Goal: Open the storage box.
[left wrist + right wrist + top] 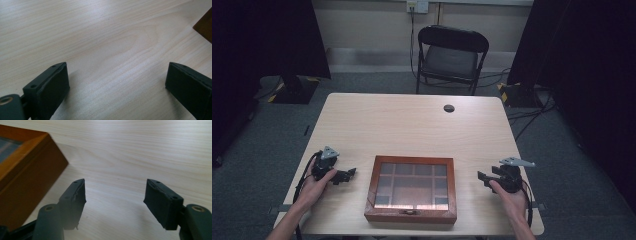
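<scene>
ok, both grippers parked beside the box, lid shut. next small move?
Probably bring the right gripper in toward the front latch of the wooden box. The glass lid looks closed, both grippers rest open on the table on either side, touching nothing, and the left gripper sits ready to steady the box.

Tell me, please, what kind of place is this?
Probably a recording room or lab, not a home. A bare table holds one wooden box; black curtains hang at both sides, and cables run over the carpet behind, near an empty chair.
</scene>
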Action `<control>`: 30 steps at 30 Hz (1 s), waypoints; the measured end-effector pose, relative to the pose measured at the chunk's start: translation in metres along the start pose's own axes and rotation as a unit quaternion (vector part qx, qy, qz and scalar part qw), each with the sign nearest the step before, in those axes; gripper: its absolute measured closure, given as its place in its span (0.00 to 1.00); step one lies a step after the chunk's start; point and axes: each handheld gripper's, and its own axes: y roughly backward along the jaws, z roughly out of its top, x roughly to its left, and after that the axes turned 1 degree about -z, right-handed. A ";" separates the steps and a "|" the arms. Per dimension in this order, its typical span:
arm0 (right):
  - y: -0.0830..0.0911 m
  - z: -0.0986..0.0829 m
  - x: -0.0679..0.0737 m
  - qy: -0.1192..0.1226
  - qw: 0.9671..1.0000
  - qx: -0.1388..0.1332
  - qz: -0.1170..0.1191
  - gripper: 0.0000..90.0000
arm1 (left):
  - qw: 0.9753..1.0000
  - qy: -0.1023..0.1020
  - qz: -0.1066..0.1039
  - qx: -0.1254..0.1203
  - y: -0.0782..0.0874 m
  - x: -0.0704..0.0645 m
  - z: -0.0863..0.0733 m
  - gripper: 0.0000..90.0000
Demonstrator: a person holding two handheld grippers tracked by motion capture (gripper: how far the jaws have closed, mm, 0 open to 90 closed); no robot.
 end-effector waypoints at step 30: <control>0.012 0.040 0.055 0.076 0.988 -0.014 0.134 0.63 | 1.000 0.000 0.002 -0.001 0.000 0.000 0.000 0.04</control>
